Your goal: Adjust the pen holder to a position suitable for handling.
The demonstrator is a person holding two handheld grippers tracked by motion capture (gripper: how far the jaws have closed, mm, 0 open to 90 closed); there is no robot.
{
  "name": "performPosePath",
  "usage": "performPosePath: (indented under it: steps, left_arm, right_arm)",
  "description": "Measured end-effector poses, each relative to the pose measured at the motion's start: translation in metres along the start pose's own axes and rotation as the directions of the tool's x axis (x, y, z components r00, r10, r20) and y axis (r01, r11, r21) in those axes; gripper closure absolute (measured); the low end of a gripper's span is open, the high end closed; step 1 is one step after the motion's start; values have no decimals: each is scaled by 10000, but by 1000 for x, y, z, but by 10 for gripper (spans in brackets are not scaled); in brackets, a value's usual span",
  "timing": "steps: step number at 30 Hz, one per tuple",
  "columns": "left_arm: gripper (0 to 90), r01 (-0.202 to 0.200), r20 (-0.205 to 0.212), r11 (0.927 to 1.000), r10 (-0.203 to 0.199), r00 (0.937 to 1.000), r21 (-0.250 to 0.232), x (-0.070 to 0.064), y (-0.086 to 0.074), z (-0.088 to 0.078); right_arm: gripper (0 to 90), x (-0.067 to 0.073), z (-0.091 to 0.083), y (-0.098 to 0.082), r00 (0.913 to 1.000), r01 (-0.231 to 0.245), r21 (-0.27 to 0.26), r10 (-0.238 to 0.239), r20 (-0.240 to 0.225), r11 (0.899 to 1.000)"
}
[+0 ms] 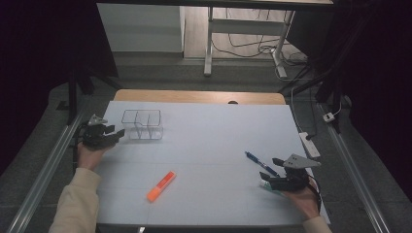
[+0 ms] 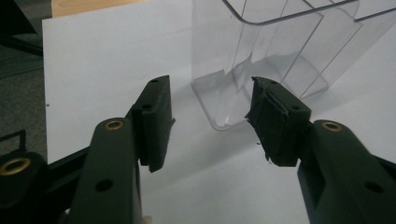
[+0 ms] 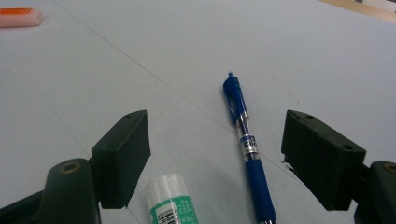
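Facing the clear organiser (image 2: pixel 275 51) at the table's far left, the left gripper (image 1: pixel 108 133) has its jaws parted, straddling the near corner without contact. The right gripper (image 3: pixel 219 158), released, flanks the blue pen (image 3: pixel 245 140), whose long axis runs near-to-far.

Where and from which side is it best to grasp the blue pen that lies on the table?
Probably at the middle of its barrel, coming from above: the blue pen lies flat on the white table. Put the right gripper fingers across its thin body, clear of the green-labelled tube.
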State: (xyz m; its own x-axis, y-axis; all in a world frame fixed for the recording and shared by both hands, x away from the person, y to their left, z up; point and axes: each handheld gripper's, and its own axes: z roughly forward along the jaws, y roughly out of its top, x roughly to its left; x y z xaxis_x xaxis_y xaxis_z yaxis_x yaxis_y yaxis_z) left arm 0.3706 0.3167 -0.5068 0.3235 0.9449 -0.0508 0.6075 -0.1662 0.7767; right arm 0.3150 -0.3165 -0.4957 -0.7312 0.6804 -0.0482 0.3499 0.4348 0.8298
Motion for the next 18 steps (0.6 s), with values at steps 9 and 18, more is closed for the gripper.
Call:
performPosePath:
  steps: [9,18]
  left_arm:
    - [800,-312,-321,9995,309,9990,-82,5,1,8]
    - [893,-384,-176,9992,381,9991,-128,13,9,19]
  right_arm:
    - [236,1,-1,1,10000,90,-48,-90,29,9999]
    - [239,1,-1,1,10000,40,-187,-39,35,9998]
